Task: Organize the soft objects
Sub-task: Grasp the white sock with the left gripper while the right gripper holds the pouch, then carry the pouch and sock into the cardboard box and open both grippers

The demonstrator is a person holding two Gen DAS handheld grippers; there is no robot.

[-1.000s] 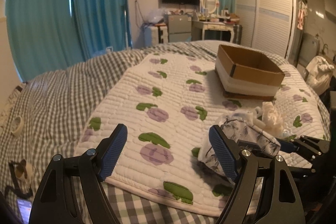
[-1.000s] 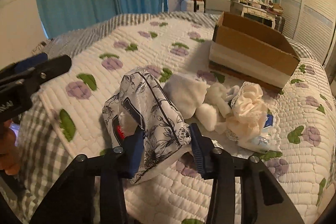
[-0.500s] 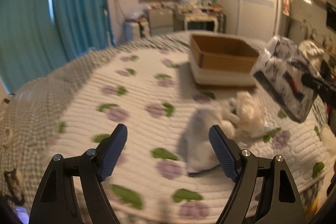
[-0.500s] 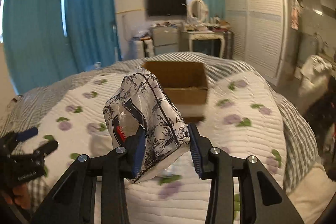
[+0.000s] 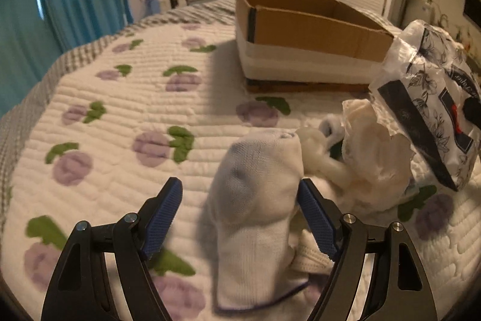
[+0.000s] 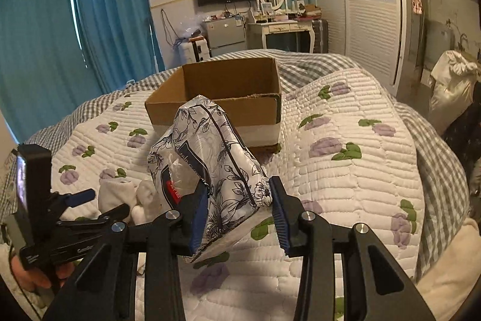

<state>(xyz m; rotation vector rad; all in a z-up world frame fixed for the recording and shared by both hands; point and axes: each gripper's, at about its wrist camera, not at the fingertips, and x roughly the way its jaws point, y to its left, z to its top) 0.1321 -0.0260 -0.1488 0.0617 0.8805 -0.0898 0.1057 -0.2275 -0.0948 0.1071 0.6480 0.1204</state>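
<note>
My right gripper (image 6: 239, 212) is shut on a floral tissue pack (image 6: 210, 158) and holds it in the air before the open cardboard box (image 6: 228, 98). The pack also shows at the right of the left wrist view (image 5: 433, 98). My left gripper (image 5: 240, 218) is open, low over the quilt, with a white sock (image 5: 255, 200) lying between its fingers. A cream scrunchie (image 5: 372, 149) and other white soft items (image 5: 324, 152) lie just beyond the sock. The box (image 5: 300, 35) stands behind them.
A quilted bedspread with purple flowers (image 5: 120, 116) covers a checked bed. Teal curtains (image 6: 108, 20), a dressing table (image 6: 279, 26) and a wardrobe (image 6: 366, 5) stand past the bed. A white bag (image 6: 451, 86) hangs at the right.
My right gripper has lifted the tissue pack off the quilt and turned toward the box. My left gripper has moved forward and right until the white sock lies between its fingers.
</note>
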